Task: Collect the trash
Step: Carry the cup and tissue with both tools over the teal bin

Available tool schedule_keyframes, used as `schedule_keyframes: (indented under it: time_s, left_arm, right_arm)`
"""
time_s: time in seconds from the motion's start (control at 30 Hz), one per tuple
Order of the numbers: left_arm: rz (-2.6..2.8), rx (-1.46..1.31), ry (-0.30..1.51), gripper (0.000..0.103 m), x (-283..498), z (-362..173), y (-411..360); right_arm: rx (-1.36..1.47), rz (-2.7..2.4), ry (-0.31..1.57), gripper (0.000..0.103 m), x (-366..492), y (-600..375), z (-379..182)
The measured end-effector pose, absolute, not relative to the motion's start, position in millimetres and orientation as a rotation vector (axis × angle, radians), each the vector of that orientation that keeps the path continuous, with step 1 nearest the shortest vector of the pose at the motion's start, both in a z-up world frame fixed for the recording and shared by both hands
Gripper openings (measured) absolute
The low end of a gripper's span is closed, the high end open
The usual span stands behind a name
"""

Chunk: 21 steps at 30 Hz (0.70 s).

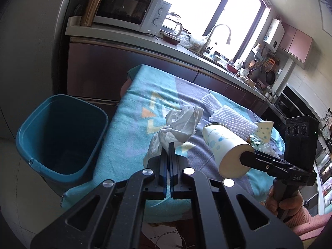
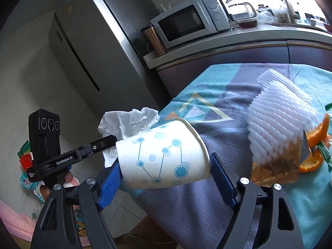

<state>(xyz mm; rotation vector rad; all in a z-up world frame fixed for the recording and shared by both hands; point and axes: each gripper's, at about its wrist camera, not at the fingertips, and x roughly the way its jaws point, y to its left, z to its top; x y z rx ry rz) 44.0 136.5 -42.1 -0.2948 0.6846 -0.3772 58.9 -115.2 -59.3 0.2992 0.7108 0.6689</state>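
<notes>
The table, draped in a teal and grey patterned cloth, is occupying the centre of the left wrist view, with a kitchen counter running along its far side. A blue trash bin is standing on the floor just beside the table's left edge, its mouth facing up. On the counter at far left, a white microwave is sitting next to a bronze tumbler.

White foam netting is lying on the far right part of the cloth. In the right wrist view orange peel and an amber, translucent wrapper are lying at the right, the wrapper touching the netting.

The paper cup, white with a blue dot pattern, is lying on its side between the blue pads of the right gripper. The pads are bearing on its base end and its rim, so the tongs are gripping the cup, which is being held above the near part of the table.

The left gripper is pinching the crumpled white tissue, its jaws drawn nearly together on the near edge of the wad. The tissue is being held just left of the cup, above the cloth, with the bin to its left.
</notes>
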Motion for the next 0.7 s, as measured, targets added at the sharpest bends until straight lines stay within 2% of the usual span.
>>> schedule_keyframes:
  time_s: [0.3,0.7]
  left_arm:
    - [-0.173,-0.331,0.634,0.002,56.3,-32.5,208.3]
    - [0.000,-0.371,0.768,0.002,107.1,-92.4,276.7]
  right_arm:
    - [0.179,0.820,0.691,0.078,103.0,-36.6,-33.7]
    - [0.065,0.863,0.856,0.079,168.6,70.4,-59.7]
